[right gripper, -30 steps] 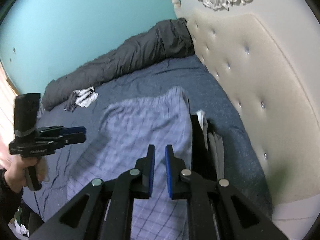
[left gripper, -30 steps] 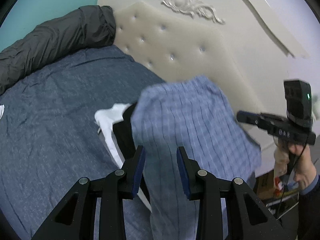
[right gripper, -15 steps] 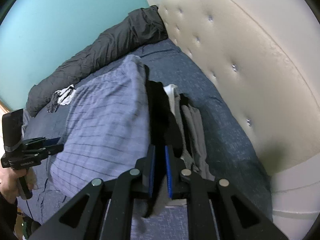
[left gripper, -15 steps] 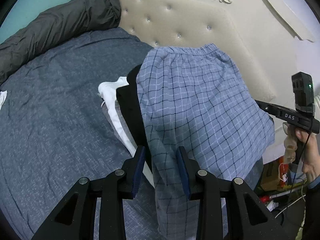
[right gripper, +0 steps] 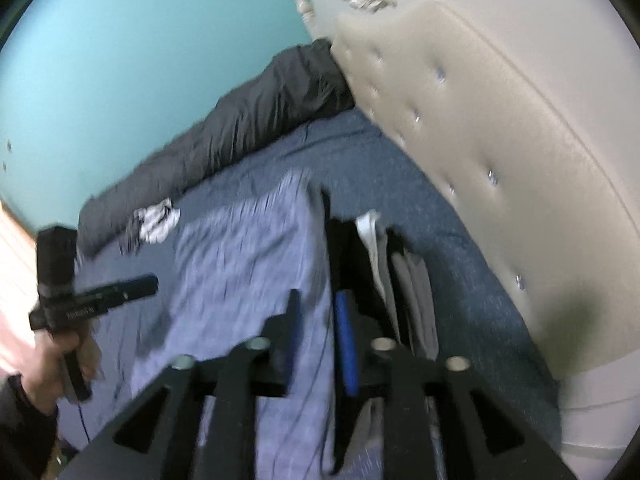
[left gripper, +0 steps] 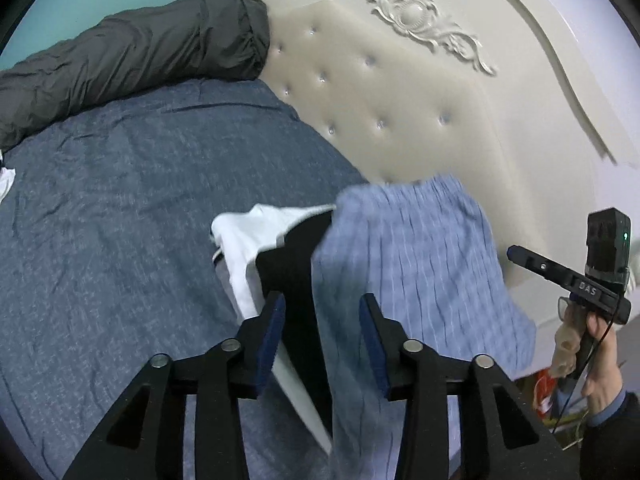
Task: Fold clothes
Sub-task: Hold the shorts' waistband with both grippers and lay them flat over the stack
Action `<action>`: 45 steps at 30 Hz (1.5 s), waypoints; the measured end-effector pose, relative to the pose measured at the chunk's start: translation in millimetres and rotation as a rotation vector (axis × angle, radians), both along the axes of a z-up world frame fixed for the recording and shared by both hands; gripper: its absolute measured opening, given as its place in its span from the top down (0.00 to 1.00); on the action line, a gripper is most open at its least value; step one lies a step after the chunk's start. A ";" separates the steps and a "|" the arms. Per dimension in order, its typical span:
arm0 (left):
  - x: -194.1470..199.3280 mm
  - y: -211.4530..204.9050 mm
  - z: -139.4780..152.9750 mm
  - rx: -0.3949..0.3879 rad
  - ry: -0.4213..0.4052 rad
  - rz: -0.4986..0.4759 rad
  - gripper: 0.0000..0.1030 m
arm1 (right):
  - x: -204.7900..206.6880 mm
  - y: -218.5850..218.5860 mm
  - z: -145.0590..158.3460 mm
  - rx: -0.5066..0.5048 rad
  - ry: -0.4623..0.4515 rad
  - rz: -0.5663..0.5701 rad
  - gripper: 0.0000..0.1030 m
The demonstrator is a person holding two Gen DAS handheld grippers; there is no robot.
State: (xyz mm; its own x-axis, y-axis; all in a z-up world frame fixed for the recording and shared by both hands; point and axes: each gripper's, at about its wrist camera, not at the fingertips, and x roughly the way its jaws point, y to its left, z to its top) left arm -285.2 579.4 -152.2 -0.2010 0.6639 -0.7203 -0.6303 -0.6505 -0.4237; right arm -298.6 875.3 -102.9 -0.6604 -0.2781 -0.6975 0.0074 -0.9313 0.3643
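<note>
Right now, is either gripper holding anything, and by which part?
Nothing is held. The left gripper and right gripper have both just been opening. The plaid shorts show between each pair of jaws, but the pads are not pressing on them.

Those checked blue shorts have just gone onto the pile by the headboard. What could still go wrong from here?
The checked blue shorts overhang the stacked clothes toward the bed's edge, so they might slide off. The left gripper and right gripper, whose jaws have just been opening, still straddle cloth; pulling back could snag it and drag the fold undone.
</note>
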 end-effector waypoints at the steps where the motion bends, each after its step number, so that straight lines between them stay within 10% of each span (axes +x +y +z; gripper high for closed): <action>1: -6.1 2.8 0.8 0.009 -0.007 0.008 0.56 | -4.3 2.2 4.7 -0.012 0.008 -0.013 0.66; 14: -34.3 34.4 -5.0 0.038 -0.045 0.006 0.56 | -84.2 -28.8 10.5 0.077 -0.079 0.053 0.68; 19: -34.9 40.0 -3.4 0.015 -0.007 -0.005 1.00 | -93.7 -23.0 4.4 0.040 -0.064 0.027 0.95; 36: -25.9 40.3 8.0 0.033 0.043 0.006 1.00 | -106.0 -12.1 -15.4 0.106 -0.126 -0.028 0.98; 45: -16.1 39.1 17.3 0.046 0.058 0.000 0.95 | -81.7 -13.2 10.5 0.112 -0.002 0.018 0.97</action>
